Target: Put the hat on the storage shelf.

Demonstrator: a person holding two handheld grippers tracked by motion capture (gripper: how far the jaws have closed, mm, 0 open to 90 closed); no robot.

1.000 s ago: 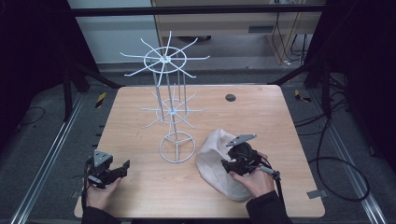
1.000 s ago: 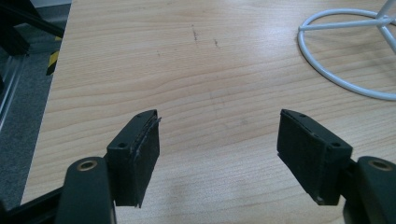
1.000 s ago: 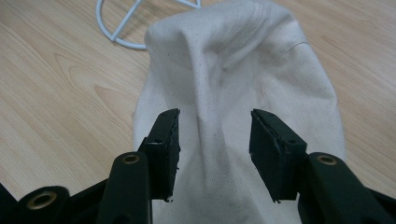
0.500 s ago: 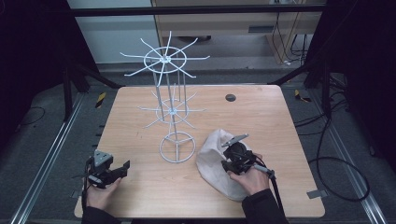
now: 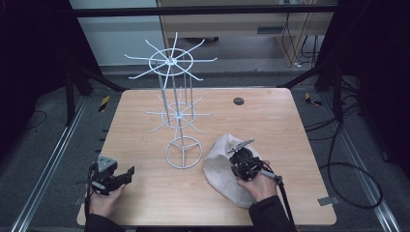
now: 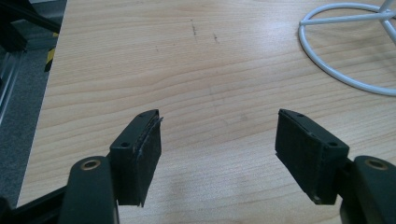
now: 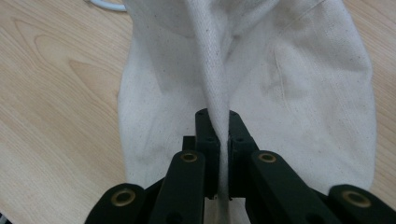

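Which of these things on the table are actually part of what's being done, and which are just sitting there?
In use:
- cloth bag, its strap pinched in the right hand-held gripper, whose jaws have just been closing
- wire rack, standing right beside the bag

Just there:
- left hand-held gripper, open over bare table
- small dark disc

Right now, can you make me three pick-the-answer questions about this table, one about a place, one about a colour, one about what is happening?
1. Where is the cloth bag?
A. right of the wire rack's ring foot
B. hanging on it
C. on the floor

2. What colour is the rack?
A. red
B. white
C. black

3. The right hand-held gripper is:
A. wide open
B. shut on the bag's strap
C. holding the rack

Answers: 1 A, it lies on the table beside the foot. 2 B, white wire. 3 B, the jaws pinch the strap.
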